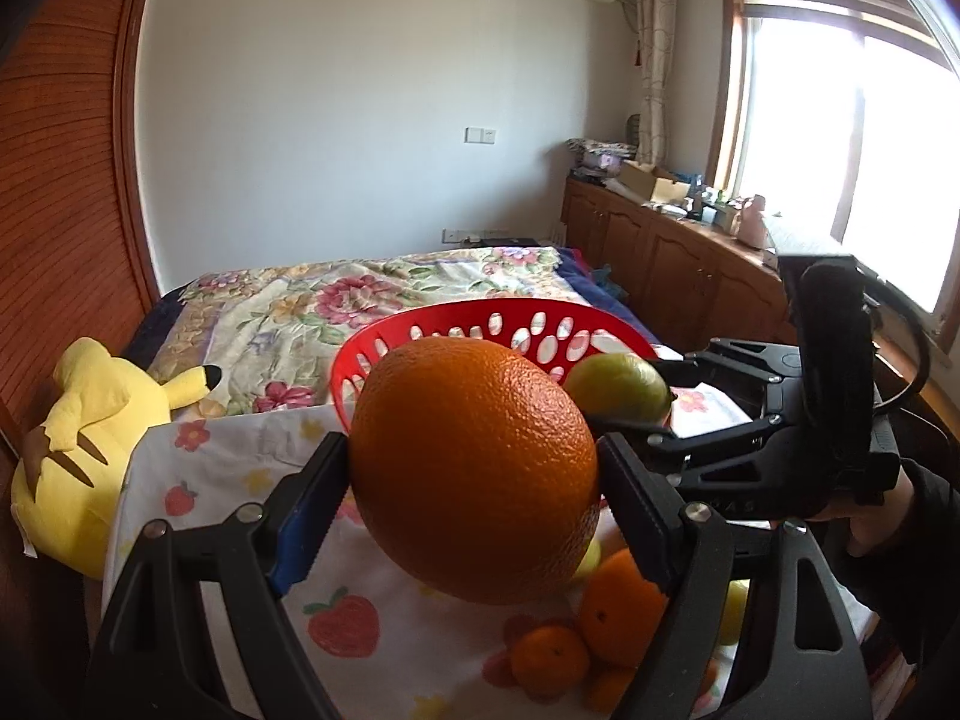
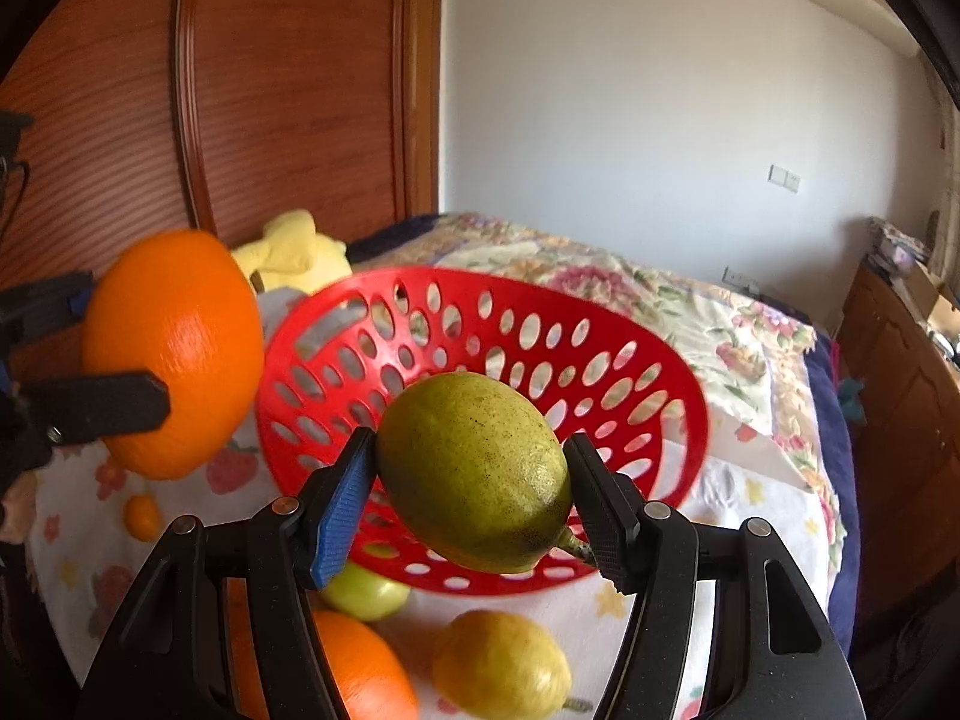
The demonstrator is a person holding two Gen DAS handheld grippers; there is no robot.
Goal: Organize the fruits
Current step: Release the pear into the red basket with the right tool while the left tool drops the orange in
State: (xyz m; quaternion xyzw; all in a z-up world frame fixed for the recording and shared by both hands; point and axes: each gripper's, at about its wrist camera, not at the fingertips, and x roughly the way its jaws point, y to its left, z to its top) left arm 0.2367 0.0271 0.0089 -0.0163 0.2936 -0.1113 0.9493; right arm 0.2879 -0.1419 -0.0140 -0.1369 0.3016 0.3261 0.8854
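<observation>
Left gripper (image 1: pixel 474 480) clamped across the widest part of a large orange (image 1: pixel 474 468), lifted clear of the cloth (image 1: pixel 234 462), at 6 o'clock of the left wrist view. Right gripper (image 2: pixel 471 474) pinching a green lemon (image 2: pixel 474 468) across its middle, stem end pointing down toward 5 o'clock, also held off the surface.

Handling, by judgement: orange firm, fairly heavy, dimpled skin giving the pads fair bite; round form liable to roll out if taken off-centre, so grip at the widest girth advised, as now. Green lemon lighter, smoother, oval; grip across the short axis sound, moderate pressure only to avoid bruising.

Red basket (image 2: pixel 672 360) directly beyond the green lemon, at 12 o'clock of the right wrist view; perforated, shallow, tilted or raised at the far rim. No fruit visible inside, though part of the floor hidden behind the lemon.

Loose on the cloth, outside the basket: yellow lemon (image 2: pixel 501 666) at 6 o'clock, second orange (image 2: pixel 366 660) at 7 o'clock, small green fruit (image 2: pixel 366 594) touching the near basket rim, small mandarin (image 2: pixel 142 516) at 9 o'clock.

Yellow plush toy (image 1: pixel 90 444) at 9 o'clock of the left wrist view, beside the cloth; floral bedspread (image 1: pixel 360 300) behind.
</observation>
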